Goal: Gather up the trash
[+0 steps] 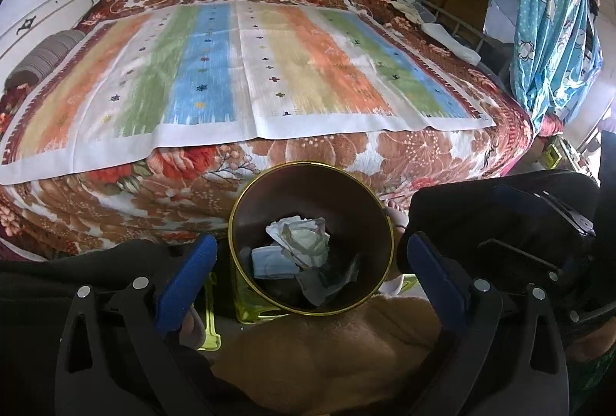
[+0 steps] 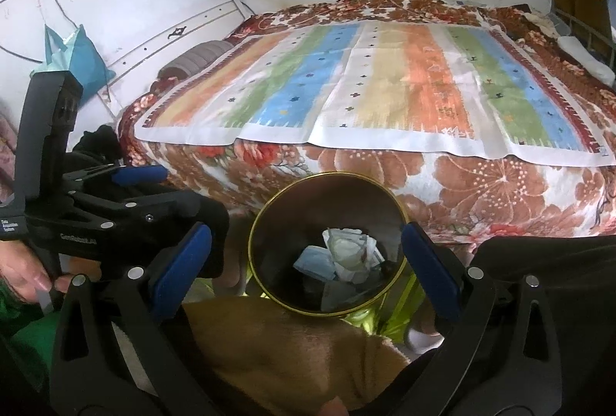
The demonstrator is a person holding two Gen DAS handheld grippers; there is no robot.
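We hold our left gripper (image 1: 312,262) wide open over the round bin (image 1: 246,219). Inside lie a crumpled white paper (image 1: 302,240) and a blue mask (image 1: 271,262)

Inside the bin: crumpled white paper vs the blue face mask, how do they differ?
The crumpled white paper is white with creases and balled up; the blue face mask is pale blue and lies fairly flat. The paper sits higher and nearer the bed side of the bin, with one edge over the mask. Both lie loose inside the bin, and neither hand-held gripper touches them.
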